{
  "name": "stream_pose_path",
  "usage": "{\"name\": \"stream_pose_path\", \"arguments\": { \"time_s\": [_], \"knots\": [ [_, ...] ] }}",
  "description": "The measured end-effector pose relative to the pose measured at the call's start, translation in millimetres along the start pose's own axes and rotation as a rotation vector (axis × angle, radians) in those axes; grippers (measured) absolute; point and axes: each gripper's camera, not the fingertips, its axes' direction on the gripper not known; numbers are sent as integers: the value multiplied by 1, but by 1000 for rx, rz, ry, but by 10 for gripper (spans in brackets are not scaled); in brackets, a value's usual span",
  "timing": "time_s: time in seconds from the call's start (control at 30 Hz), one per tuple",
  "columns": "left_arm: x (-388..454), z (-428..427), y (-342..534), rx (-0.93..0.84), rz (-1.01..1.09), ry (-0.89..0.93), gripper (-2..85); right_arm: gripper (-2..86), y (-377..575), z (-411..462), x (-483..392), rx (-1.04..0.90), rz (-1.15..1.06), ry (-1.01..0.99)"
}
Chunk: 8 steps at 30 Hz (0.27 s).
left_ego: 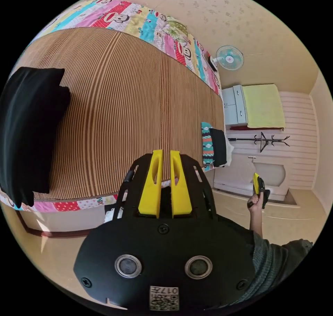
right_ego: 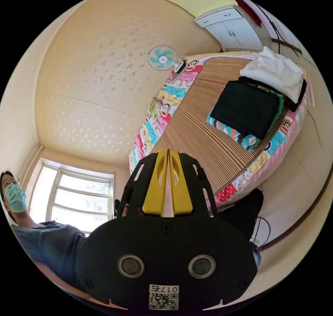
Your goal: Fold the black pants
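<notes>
Wall fan (left_ego: 229, 57); coat rack (left_ego: 265, 141)

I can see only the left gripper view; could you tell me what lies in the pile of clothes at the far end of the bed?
Observer: In the right gripper view a folded black garment lies on a patterned teal cloth, with a white garment beside it.
Operator: Thank you. Are the right gripper's jaws holding anything?
Observer: No. The right gripper is shut with nothing between its jaws.
Operator: Is there a window in the room?
Observer: Yes, a bright window shows beside the person's shoulder.
</notes>
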Motion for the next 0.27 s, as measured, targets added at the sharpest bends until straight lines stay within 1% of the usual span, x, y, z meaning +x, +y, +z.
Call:
{"name": "stream_pose_path", "arguments": {
  "time_s": [0.07, 0.13, 0.27],
  "knots": [
    [10, 19, 4, 16, -43, 54, 40, 4, -5, -15, 33, -2, 31, -27],
    [23, 45, 7, -7, -59, 93, 38, 5, -14, -27, 57, -4, 72, -1],
    [72, 110, 12, -113, 16, 82, 18, 7, -49, -57, 108, 12, 140, 55]
  ]
}}
